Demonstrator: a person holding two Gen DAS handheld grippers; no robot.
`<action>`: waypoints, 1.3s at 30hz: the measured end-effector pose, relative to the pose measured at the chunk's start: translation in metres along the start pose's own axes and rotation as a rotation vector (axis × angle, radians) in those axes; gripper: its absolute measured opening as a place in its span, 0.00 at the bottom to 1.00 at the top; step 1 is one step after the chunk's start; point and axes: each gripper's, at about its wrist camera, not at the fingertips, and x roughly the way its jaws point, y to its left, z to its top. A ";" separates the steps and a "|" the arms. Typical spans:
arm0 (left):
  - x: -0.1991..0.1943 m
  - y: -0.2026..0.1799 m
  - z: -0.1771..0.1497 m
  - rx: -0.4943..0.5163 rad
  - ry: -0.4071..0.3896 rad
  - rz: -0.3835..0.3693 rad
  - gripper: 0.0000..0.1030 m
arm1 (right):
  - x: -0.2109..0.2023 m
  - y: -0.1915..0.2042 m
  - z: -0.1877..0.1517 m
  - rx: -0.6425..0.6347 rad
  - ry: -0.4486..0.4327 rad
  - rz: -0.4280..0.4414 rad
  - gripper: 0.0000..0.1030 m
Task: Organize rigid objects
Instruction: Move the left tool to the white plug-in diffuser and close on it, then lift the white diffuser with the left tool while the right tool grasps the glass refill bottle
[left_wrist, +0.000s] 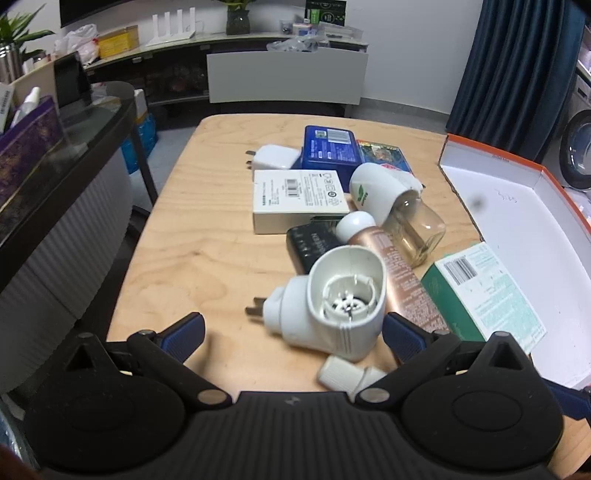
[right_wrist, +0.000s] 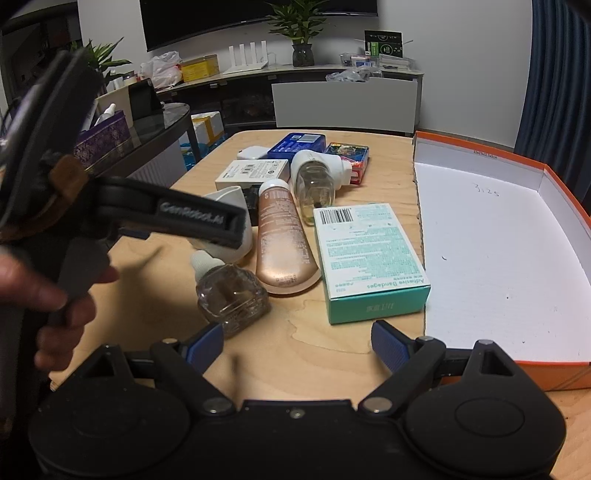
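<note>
Right up front our left hand-held gripper (left_wrist: 293, 330) hangs wide open with the white plug-in diffuser (left_wrist: 334, 302) lying on the bench (left_wrist: 207, 221) between its fingers, socket toward us, prongs left, orange box (left_wrist: 517, 206) well off right.

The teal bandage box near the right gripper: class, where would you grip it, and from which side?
Grip the teal bandage box across its two long side walls, coming from above. It lies flat on the table, so those parallel walls suit open fingers; the rose-gold tube crowds its left side.
</note>
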 end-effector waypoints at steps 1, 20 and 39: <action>0.002 -0.001 0.001 0.010 0.000 -0.010 1.00 | 0.000 0.000 0.000 -0.001 0.000 0.000 0.99; -0.003 0.002 -0.004 0.048 -0.030 -0.033 0.69 | 0.006 0.006 0.005 -0.024 0.006 0.025 0.99; -0.056 0.055 -0.017 -0.080 -0.093 0.035 0.69 | 0.049 0.045 0.027 -0.370 0.050 0.189 0.91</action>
